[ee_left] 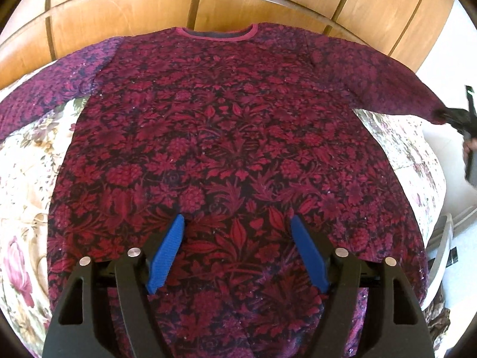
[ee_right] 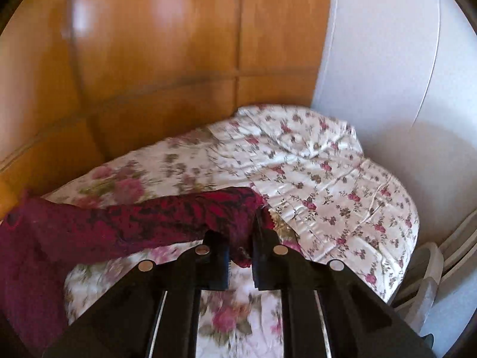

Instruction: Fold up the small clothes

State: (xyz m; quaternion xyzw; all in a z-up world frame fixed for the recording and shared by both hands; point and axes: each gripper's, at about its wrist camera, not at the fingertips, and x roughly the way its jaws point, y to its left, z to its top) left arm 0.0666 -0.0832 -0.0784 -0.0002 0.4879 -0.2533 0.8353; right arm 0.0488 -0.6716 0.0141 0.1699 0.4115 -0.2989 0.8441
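A dark red floral long-sleeved top (ee_left: 232,137) lies spread flat on a floral bedspread (ee_left: 26,185), neckline far, hem near. My left gripper (ee_left: 237,225) is open, its blue pads (ee_left: 167,256) hovering over the lower middle of the top. My right gripper (ee_right: 241,235) is shut on the cuff of the right sleeve (ee_right: 167,214) and holds it stretched out to the right, a little above the bedspread (ee_right: 313,179). The right gripper also shows at the far right of the left wrist view (ee_left: 456,119).
A wooden headboard (ee_left: 208,3) runs along the far side of the bed. A white wall (ee_right: 387,74) and a white object (ee_right: 429,271) stand off the bed's right edge. The bed edge drops off at the right.
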